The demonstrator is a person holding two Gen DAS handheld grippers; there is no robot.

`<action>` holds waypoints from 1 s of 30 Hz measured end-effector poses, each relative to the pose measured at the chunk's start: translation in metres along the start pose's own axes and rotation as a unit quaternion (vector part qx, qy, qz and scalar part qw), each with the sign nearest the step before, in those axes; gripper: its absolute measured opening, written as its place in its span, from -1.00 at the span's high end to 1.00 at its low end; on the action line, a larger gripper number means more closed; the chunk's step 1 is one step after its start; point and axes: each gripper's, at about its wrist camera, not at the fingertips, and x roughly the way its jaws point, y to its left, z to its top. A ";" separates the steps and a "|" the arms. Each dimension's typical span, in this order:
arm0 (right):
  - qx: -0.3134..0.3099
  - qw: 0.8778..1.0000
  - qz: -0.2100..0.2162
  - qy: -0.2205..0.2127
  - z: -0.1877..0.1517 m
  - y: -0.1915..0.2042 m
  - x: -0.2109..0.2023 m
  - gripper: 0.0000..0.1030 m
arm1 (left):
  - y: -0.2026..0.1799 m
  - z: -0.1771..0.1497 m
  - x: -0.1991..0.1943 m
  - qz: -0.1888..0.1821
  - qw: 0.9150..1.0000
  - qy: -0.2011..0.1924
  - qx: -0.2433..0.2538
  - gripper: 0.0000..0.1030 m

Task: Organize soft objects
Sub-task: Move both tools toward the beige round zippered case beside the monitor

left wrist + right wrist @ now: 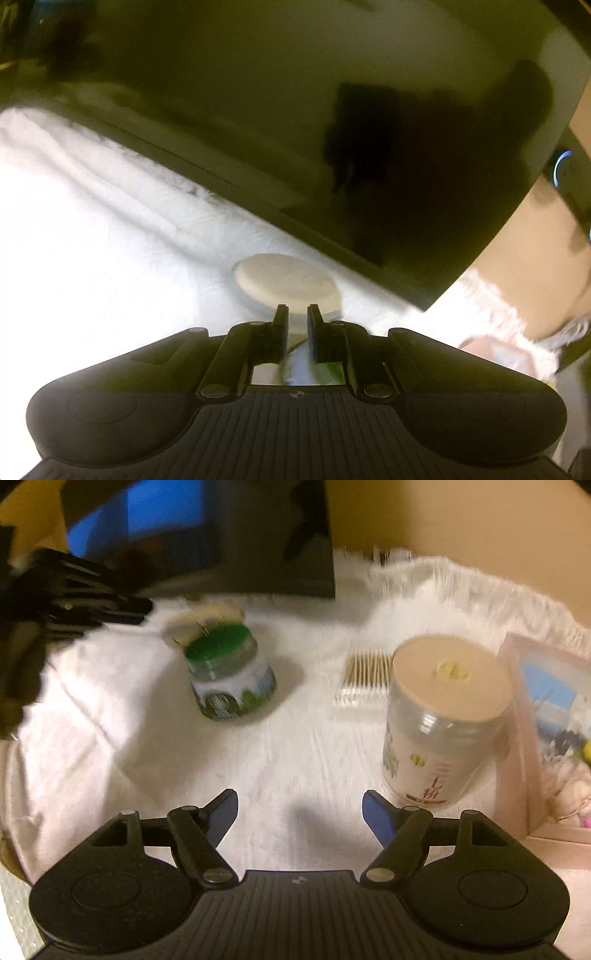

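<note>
Two jars stand on the white cloth [295,746], the green-topped jar [231,674] with its loose lid [201,624] pinched in the nearly closed left tongs [297,314], while the right tongs [300,806] gape empty, beside the tall capped jar [439,720] and cotton swabs [365,681].

Green-topped jar [231,672], beige-lidded canister [443,716], white cloth [295,746], pink box [546,738]
</note>
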 end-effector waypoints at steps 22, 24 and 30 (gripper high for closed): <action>0.012 0.996 -0.030 0.087 0.021 0.028 0.033 -0.74 | 0.043 0.038 0.043 -0.051 0.997 0.021 0.045 0.77; 0.017 0.999 -0.019 0.045 0.035 0.030 0.018 -0.74 | 0.043 0.042 0.043 -0.050 0.997 0.021 0.058 0.77; -0.004 0.999 -0.009 -0.049 0.094 0.052 -0.005 -0.74 | 0.046 0.053 0.047 -0.055 0.995 0.022 0.076 0.77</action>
